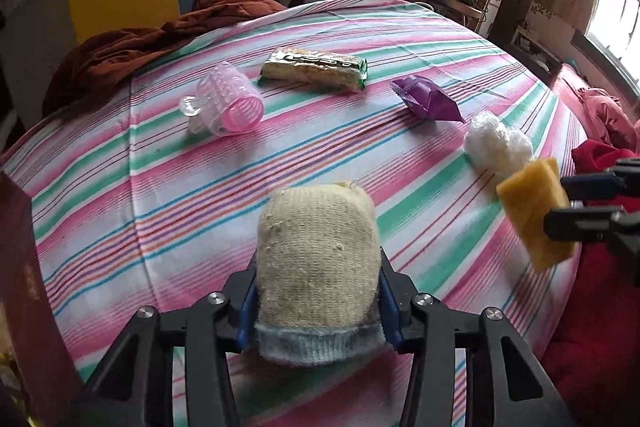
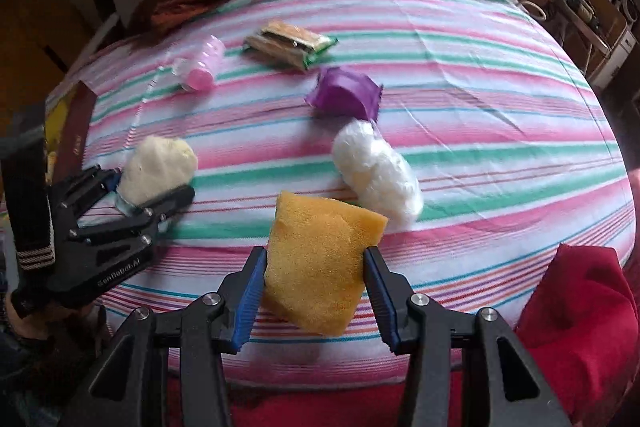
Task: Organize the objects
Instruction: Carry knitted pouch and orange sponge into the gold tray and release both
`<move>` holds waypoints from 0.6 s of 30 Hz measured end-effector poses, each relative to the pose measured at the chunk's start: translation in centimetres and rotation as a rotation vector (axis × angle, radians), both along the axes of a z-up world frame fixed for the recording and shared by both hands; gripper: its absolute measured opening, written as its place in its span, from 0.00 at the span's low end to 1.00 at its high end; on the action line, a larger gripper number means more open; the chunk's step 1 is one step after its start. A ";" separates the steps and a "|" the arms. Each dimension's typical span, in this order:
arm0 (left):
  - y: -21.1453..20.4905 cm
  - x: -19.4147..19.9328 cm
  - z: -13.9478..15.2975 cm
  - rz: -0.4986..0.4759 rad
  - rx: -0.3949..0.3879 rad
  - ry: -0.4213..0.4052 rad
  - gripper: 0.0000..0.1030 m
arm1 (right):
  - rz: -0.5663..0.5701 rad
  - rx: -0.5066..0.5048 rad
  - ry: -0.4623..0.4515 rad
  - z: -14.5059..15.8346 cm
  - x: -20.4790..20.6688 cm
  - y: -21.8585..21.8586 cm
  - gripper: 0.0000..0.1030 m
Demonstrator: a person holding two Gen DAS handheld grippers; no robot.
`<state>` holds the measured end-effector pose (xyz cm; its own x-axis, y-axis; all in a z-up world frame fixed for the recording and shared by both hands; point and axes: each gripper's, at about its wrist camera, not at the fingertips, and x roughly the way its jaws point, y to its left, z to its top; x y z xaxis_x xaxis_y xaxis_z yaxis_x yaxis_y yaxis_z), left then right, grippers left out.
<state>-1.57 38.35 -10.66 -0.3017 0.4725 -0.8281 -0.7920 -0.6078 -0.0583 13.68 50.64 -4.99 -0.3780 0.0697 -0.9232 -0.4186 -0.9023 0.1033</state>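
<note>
Both grippers are loaded here. The left gripper (image 1: 318,291) has its blue-padded fingers (image 1: 246,307) clamped on a cream knitted scrubbing pad with a pale blue cuff (image 1: 318,255), held up above the pink, green and white striped bed sheet (image 1: 160,195). From the right wrist view you can see that same left gripper (image 2: 156,195) off at the left edge with the pad (image 2: 156,169) sticking out of it.

The right gripper (image 2: 314,279) is squeezing a yellow-orange rectangular sponge (image 2: 320,263) between its blue fingers (image 2: 250,291); the sponge sits tilted and off the sheet. In the left view it shows at the right edge (image 1: 536,211), a bit blurred.

Still lying on the bed:
- a white fluffy mesh scrubber ball (image 2: 376,171), just past the sponge
- a crumpled purple snack packet (image 2: 346,95), right behind the white ball, about touching it
- a long cracker pack in a clear and green wrapper (image 1: 314,69) further back
- a pink and clear plastic hair roller (image 1: 226,101) lying on its side, left of the crackers and apart from them

A rumpled rust-brown blanket (image 1: 132,47) is bunched at the far left edge of the bed, and a red cloth (image 2: 576,311) sits at the near right corner
</note>
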 end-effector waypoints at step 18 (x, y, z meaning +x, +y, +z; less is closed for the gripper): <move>-6.9 2.8 8.2 0.054 0.177 0.097 0.48 | -0.057 0.037 0.033 0.0 -0.8 0.6 0.47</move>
